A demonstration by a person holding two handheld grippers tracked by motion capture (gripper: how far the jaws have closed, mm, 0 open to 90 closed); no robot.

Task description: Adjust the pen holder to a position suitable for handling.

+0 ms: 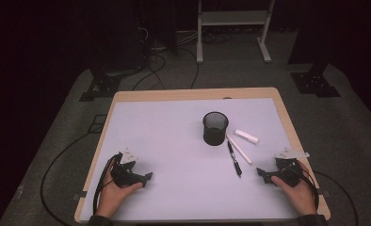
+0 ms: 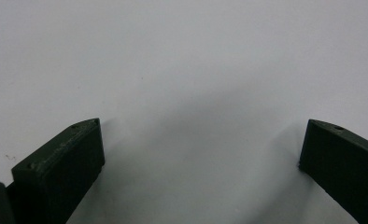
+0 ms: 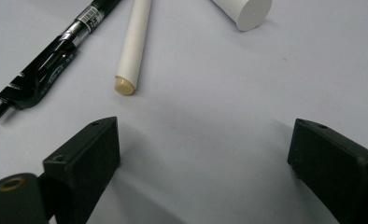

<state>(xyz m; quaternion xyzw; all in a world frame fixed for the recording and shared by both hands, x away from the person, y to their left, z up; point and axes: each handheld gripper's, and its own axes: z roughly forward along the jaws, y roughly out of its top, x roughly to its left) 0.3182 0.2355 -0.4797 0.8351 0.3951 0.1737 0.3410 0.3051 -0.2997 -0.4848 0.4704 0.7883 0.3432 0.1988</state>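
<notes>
A black mesh pen cup [image 1: 215, 128] stands upright on the white mat [image 1: 174, 141], right of centre. Just in front of it lie a black pen [image 1: 234, 158], a long white stick [image 1: 239, 149] and a short white cylinder [image 1: 246, 136]. My right gripper [image 1: 262, 175] rests near the front right and is open, a little short of these. Its own view has the black pen [image 3: 46, 70], the white stick [image 3: 134, 46] and the cylinder's end [image 3: 245, 11] beyond the open right gripper [image 3: 205, 126], with nothing between the jaws. My left gripper [image 1: 147, 178] lies at the front left. The left gripper [image 2: 204, 128] is open over bare mat.
The wooden table edge [image 1: 193, 93] frames the mat. Cables [image 1: 56, 165] trail off both grippers onto the grey floor. A white metal stand [image 1: 233, 28] and black tripod feet [image 1: 103, 84] sit beyond the table's far side.
</notes>
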